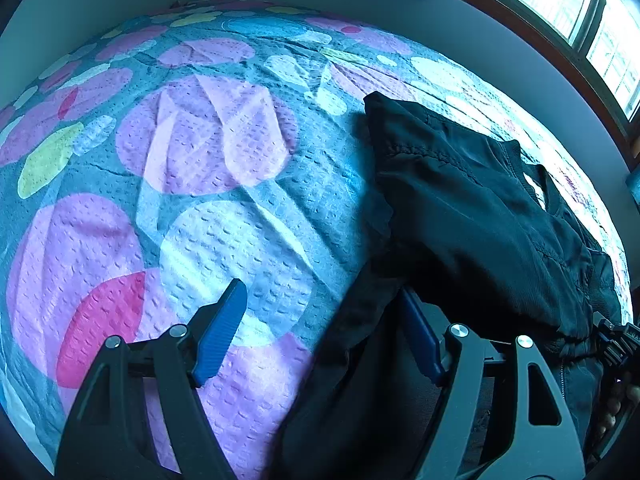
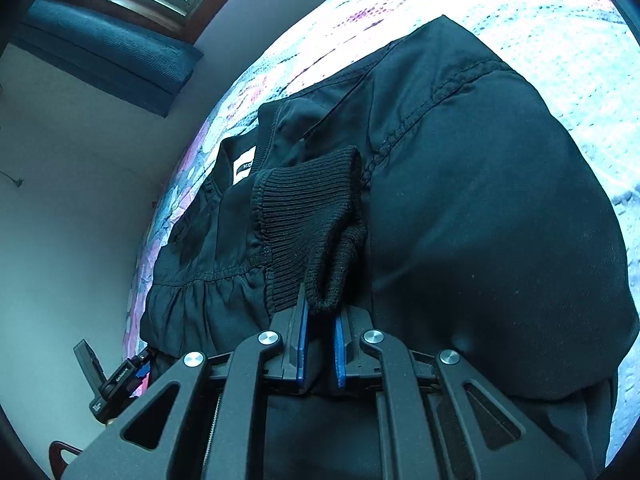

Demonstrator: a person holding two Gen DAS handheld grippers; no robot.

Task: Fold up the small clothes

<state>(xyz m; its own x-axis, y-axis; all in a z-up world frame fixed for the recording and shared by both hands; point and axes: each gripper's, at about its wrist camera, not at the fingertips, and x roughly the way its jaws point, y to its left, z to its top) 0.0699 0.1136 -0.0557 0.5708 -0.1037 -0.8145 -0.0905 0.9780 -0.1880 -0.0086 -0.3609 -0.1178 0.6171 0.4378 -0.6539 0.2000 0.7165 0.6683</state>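
A small black jacket (image 1: 472, 208) lies on a bed with a dotted quilt (image 1: 200, 152). In the left wrist view it fills the right side. My left gripper (image 1: 324, 328) is open over the jacket's left edge; its right finger rests against the dark cloth and nothing is gripped. In the right wrist view the jacket (image 2: 480, 200) fills the frame, with a white neck label (image 2: 243, 167) at left. My right gripper (image 2: 320, 312) is shut on the ribbed black cuff (image 2: 312, 224), which is folded across the jacket's body.
A window (image 1: 560, 4) with a wooden frame and a dark curtain (image 2: 108, 52) stand beyond the bed by a pale wall. The other gripper's mount (image 2: 116, 376) shows at the lower left of the right wrist view. The quilt stretches left of the jacket.
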